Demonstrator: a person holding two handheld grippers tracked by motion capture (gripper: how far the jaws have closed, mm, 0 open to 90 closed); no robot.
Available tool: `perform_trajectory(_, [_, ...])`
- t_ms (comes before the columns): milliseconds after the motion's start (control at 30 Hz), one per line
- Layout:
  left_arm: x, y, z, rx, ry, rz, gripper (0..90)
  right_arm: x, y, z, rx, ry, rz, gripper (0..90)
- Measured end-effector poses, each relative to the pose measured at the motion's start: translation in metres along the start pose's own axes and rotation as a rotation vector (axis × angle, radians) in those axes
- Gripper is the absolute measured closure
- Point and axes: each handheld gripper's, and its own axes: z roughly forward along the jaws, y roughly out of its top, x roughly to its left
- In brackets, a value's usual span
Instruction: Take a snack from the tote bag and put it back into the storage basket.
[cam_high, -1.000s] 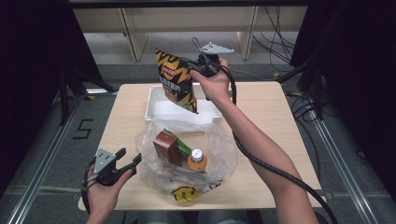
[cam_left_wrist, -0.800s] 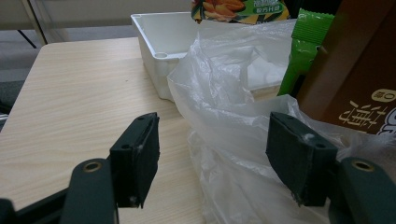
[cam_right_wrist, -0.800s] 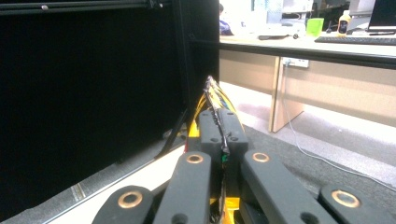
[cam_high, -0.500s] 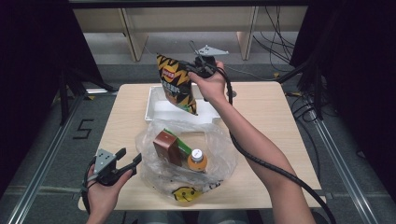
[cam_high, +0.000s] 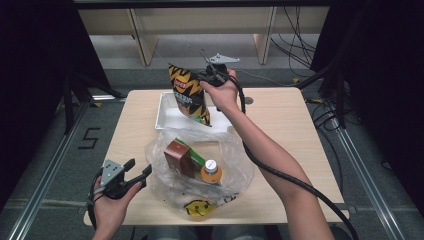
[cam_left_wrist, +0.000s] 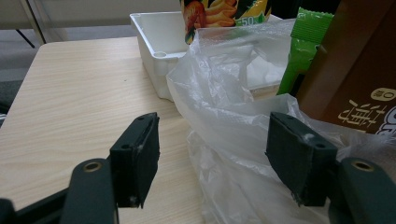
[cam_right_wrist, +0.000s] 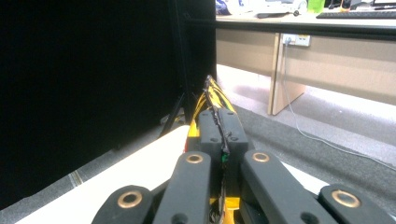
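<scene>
— Two grippers are seen; how are the jaws of each set?

— On the right gripper (cam_high: 204, 76) the jaws are clamped together on the top seam of the chip bag (cam_high: 190, 95). In the right gripper view the black-and-yellow edge of the chip bag (cam_right_wrist: 211, 100) is seen pinched flat between the pads of the right gripper (cam_right_wrist: 219, 128). On the left gripper (cam_high: 140, 170) the jaws are spread apart, and nothing is gripped between them.

— Where is the chip bag carried?

— It is hung from the right gripper above the white tray (cam_high: 170, 117), with its lower corner over the tray's right part. The tray is set at the far edge of the table (cam_high: 290, 130), near the middle of that edge.

— And what is found by the left gripper?

— It is held low at the near left corner of the table, pointed toward the clear plastic bag (cam_high: 235, 170). In the left gripper view the crumpled film of the plastic bag (cam_left_wrist: 233, 112) is seen between and beyond the pads of the left gripper (cam_left_wrist: 212, 156), but whether it is touched cannot be told.

— What is kept in the plastic bag?

— A brown carton (cam_high: 177, 157), a green packet (cam_high: 197, 157) beside it and an orange bottle (cam_high: 211, 172) with a white cap are seen inside. The plastic bag is spread along the near edge, just in front of the tray.
</scene>
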Motion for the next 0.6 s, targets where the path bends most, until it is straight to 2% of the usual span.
perform_trajectory(67, [0.0, 0.0, 0.0, 0.001, -0.001, 0.0, 34.4, 0.0, -0.001, 0.001, 0.008, 0.006, 0.009, 90.0])
perform_trajectory(100, [0.0, 0.0, 0.0, 0.0, -0.002, 0.0, 34.4, -0.001, -0.002, 0.003, 0.004, 0.006, -0.011, 90.0])
perform_trajectory(200, [0.0, 0.0, 0.0, 0.0, -0.002, 0.0, 34.3, -0.002, -0.005, 0.006, 0.011, -0.002, -0.008, 90.0])
perform_trajectory(233, [0.0, 0.0, 0.0, 0.0, -0.002, 0.0, 34.4, -0.003, -0.007, 0.008, 0.021, -0.002, 0.012, 90.0])
perform_trajectory(267, [0.0, 0.0, 0.0, 0.0, -0.002, 0.0, 34.4, -0.003, -0.008, 0.009, 0.023, -0.006, 0.008, 90.0])
perform_trajectory(300, [0.0, 0.0, 0.0, -0.001, -0.002, 0.0, 34.4, -0.005, -0.009, 0.011, 0.015, 0.0, -0.022, 90.0])
perform_trajectory(333, [0.0, 0.0, 0.0, -0.001, -0.002, -0.001, 34.4, -0.005, -0.009, 0.011, 0.015, 0.0, -0.022, 90.0])
perform_trajectory(367, [0.0, 0.0, 0.0, -0.001, -0.002, -0.002, 34.4, -0.004, -0.01, 0.011, 0.026, -0.002, 0.004, 90.0])
perform_trajectory(433, [0.0, 0.0, 0.0, -0.002, -0.002, -0.002, 34.4, -0.005, -0.011, 0.012, 0.029, 0.007, 0.009, 90.0])
perform_trajectory(467, [0.0, 0.0, 0.0, -0.002, -0.002, -0.002, 34.4, -0.005, -0.012, 0.013, 0.036, -0.006, 0.019, 90.0])
perform_trajectory(600, [0.0, 0.0, -0.001, -0.002, -0.002, -0.002, 34.4, -0.008, -0.014, 0.015, 0.034, -0.003, 0.003, 90.0])
